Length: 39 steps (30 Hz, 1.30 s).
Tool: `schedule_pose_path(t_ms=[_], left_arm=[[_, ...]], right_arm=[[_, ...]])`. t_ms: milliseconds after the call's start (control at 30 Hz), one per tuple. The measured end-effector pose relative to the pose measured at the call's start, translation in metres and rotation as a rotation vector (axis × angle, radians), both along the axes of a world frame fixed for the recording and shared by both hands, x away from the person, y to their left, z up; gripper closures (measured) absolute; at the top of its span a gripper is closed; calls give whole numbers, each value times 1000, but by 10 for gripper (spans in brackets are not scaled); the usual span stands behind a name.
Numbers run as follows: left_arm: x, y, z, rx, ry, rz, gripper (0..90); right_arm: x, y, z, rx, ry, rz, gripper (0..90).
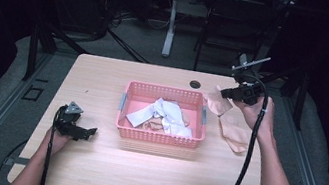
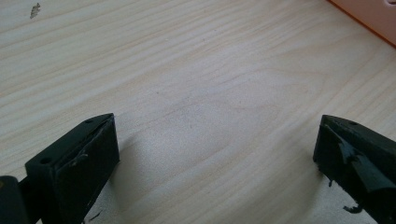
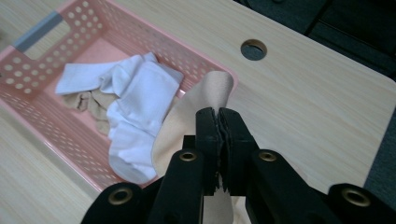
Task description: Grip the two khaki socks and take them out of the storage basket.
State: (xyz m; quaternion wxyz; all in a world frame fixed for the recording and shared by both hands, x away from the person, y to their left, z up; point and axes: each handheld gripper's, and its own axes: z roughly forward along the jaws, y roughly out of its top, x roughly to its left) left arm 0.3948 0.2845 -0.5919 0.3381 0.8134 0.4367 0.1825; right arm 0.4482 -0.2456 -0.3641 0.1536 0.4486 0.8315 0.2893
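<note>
A pink perforated basket (image 1: 132, 89) (image 3: 32, 98) stands mid-table with white socks (image 1: 168, 116) (image 3: 135, 100) and a beige sock (image 3: 86, 102) inside. To its right, my right gripper (image 1: 226, 92) (image 3: 218, 114) is shut on a beige sock (image 1: 215, 103) (image 3: 201, 112), lifted above the table just beside the basket's right rim. Another beige sock (image 1: 235, 134) lies flat on the table under that hand. My left gripper (image 1: 89, 133) (image 2: 217, 144) rests low over bare wood at the front left, jaws wide open with nothing between them.
The wooden table (image 1: 88, 171) has a round cable hole (image 1: 195, 84) (image 3: 253, 49) behind the basket. A corner of the basket (image 2: 373, 18) shows at the top right of the left gripper view. Table legs and chairs stand on the dark floor beyond.
</note>
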Motion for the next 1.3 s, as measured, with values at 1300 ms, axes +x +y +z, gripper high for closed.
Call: schedule_pose_path(t_ms=[1300], left_arm=[[-1,0,0,-1,1,6,0]], right_arm=[[43,-56,-132,-141,274,-235,837]])
